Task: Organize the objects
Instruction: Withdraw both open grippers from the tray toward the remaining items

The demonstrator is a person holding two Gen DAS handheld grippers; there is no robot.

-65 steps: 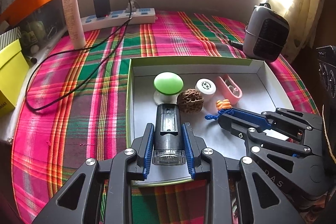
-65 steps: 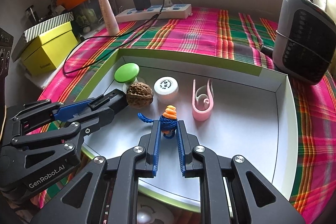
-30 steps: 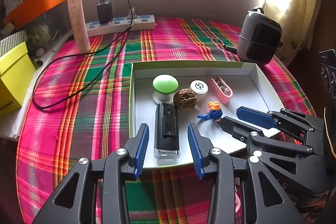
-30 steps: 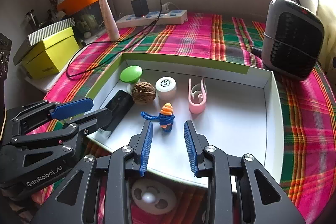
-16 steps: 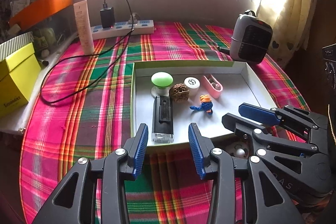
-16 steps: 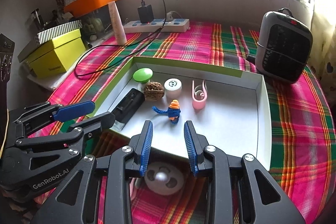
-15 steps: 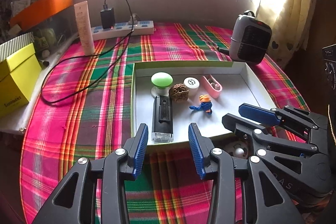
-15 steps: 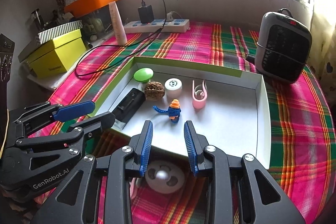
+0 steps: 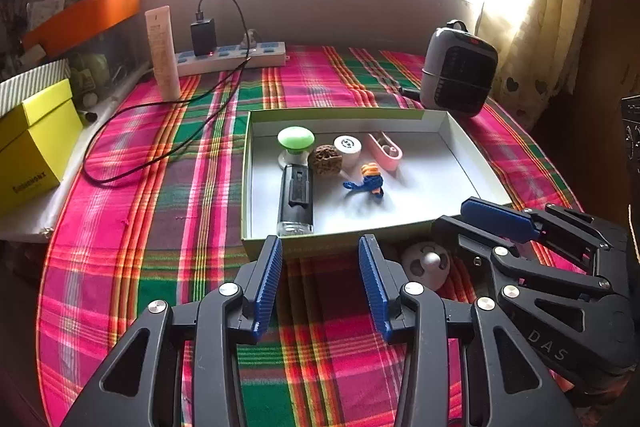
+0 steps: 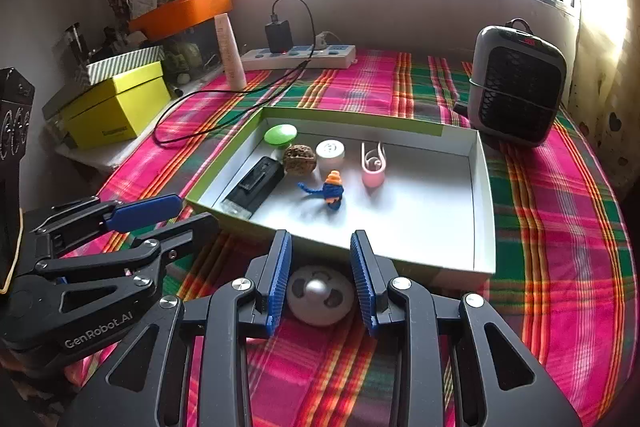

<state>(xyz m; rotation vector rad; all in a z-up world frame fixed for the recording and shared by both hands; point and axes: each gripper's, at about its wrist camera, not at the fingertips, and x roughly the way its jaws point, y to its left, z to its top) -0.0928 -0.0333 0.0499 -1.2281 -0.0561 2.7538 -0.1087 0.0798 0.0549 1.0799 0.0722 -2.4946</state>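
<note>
- Left wrist view: the left gripper [image 9: 320, 267] is spread wide and holds nothing, hovering over the plaid cloth just short of the tray [image 9: 340, 241]'s near wall.
- In the tray lie a black device [image 9: 297, 195], a green-capped knob [image 9: 296, 143], a walnut [image 9: 327, 160], a white cap [image 9: 347, 148], a pink clip [image 9: 385, 150] and a small blue and orange knitted figure [image 9: 370, 183], clustered toward the back-left; the right half is bare.
- Outside the tray, just beside its near wall, sits a white round disc [image 9: 426, 265], partly behind the right gripper [image 9: 452, 217] (seen here from the side).
- Right wrist view: the right gripper [image 10: 320, 267] is also released and empty, its jaws spread to either side of the white round disc [image 10: 320, 294], which is still on the cloth, touching neither blue pad as far as I can tell.
- The tray [image 10: 484, 195] lies directly ahead, its clear patch beyond the figure [image 10: 332, 191].
- Judged step: picking up the disc to add it to the tray. To do it well, drop until the pads flank the disc's edge, centre it, then close squarely (a low, rounded rim may squirt out of a high pinch).
- Lift clear of the near wall before moving forward, and keep the left gripper back.
</note>
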